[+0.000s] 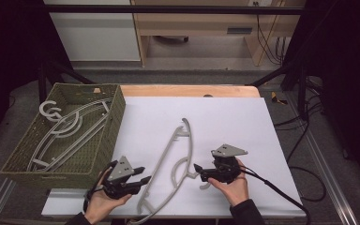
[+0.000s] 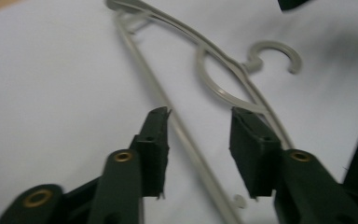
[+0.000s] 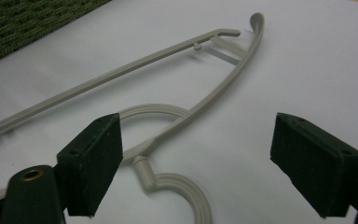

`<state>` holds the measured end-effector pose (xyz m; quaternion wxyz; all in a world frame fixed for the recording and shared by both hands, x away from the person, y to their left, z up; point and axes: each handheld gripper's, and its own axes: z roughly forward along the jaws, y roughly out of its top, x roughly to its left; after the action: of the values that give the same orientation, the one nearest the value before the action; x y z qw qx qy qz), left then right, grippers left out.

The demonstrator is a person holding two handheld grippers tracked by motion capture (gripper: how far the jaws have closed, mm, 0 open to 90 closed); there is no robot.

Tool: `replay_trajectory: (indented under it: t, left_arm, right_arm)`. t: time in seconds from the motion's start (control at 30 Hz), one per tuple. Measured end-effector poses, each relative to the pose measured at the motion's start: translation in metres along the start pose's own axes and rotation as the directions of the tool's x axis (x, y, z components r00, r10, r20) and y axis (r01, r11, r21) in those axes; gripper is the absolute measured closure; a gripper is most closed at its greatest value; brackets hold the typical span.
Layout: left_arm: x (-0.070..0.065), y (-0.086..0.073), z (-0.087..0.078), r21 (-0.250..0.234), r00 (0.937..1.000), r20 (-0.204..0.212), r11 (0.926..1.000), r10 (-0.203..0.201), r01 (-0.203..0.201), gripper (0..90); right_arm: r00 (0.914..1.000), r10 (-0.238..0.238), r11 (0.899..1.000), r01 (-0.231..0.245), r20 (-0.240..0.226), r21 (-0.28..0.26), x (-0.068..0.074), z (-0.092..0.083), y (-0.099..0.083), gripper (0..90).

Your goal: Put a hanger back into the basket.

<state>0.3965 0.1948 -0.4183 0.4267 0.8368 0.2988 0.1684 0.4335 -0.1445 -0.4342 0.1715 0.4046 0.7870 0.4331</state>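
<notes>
A grey plastic hanger [image 1: 168,154] lies flat on the white sheet [image 1: 234,117], its hook pointing toward the right hand. My left gripper [image 1: 143,175] is at the hanger's near left side. Its jaws stand open around the straight bar [image 2: 179,130] in the left gripper view, with the pads clear of it. My right gripper [image 1: 199,172] is by the hook. In the right gripper view its jaws stand wide open, and the hook [image 3: 182,184] and neck of the hanger [image 3: 121,70] lie between and below the pads, untouched.
A green woven basket [image 1: 115,117] stands at the left of the table with several grey hangers [image 1: 70,129] in it, one hook over its far rim. Cables trail off the table's right side. A wooden table edge shows behind the sheet.
</notes>
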Motion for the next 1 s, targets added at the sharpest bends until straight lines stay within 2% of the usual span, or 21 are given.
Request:
replay_trajectory:
  t: [0.1, 0.17, 0.27, 0.4, 0.43, 0.53, 0.63, 0.67, 0.7, 0.87, 1.0]
  left_arm:
    - [0.008, 0.000, -0.005, -0.027, 0.9992, -0.033, 0.9994, -0.024, 0.023, 44.6]
    - [0.012, 0.000, -0.007, -0.034, 0.9985, -0.044, 0.9990, -0.032, 0.030, 41.5]
    - [0.014, -0.001, -0.007, -0.036, 0.9978, -0.053, 0.9986, -0.039, 0.037, 38.7]
    - [0.015, -0.002, -0.006, -0.029, 0.9979, -0.053, 0.9989, -0.037, 0.036, 36.1]
    - [0.016, -0.002, -0.006, -0.028, 0.9977, -0.055, 0.9989, -0.039, 0.037, 35.7]
    - [0.020, -0.003, -0.005, -0.025, 0.9968, -0.059, 0.9983, -0.055, 0.053, 34.8]
    - [0.022, -0.005, -0.004, -0.020, 0.9959, -0.063, 0.9977, -0.065, 0.064, 34.5]
    - [0.023, -0.005, -0.004, -0.017, 0.9957, -0.067, 0.9979, -0.064, 0.063, 34.4]
    - [0.023, -0.005, -0.003, -0.013, 0.9958, -0.066, 0.9979, -0.064, 0.063, 34.3]
    - [0.023, -0.006, -0.003, -0.008, 0.9956, -0.069, 0.9981, -0.062, 0.062, 34.2]
    - [0.024, -0.006, -0.002, -0.005, 0.9954, -0.071, 0.9980, -0.064, 0.063, 34.3]
  right_arm:
    - [1.0000, 0.003, 1.000, -0.003, -0.006, 0.030, 0.005, 0.013, 0.003, 22.5]
    - [0.9999, 0.008, 0.999, -0.008, -0.007, 0.053, 0.008, 0.024, 0.004, 24.3]
    - [0.9999, 0.001, 0.997, 0.000, -0.016, 0.083, 0.012, 0.040, 0.003, 27.8]
    - [0.9997, -0.022, 0.991, 0.023, -0.007, 0.129, 0.016, 0.057, 0.002, 34.6]
    - [1.0000, -0.001, 0.990, 0.002, -0.006, 0.140, 0.017, 0.061, 0.001, 36.7]
    - [0.9991, -0.041, 0.984, 0.039, 0.008, 0.172, 0.018, 0.068, -0.001, 43.7]
    - [0.9981, -0.060, 0.979, 0.057, 0.010, 0.198, 0.021, 0.073, -0.001, 47.2]
    - [0.9964, -0.078, 0.975, 0.070, 0.034, 0.210, 0.023, 0.074, -0.001, 47.3]
    - [0.9969, -0.061, 0.975, 0.049, 0.051, 0.215, 0.024, 0.075, -0.001, 48.0]
    - [0.9968, 0.021, 0.973, -0.038, 0.077, 0.227, 0.022, 0.077, 0.003, 53.7]
    - [0.9953, 0.032, 0.971, -0.053, 0.091, 0.233, 0.014, 0.081, 0.009, 60.6]
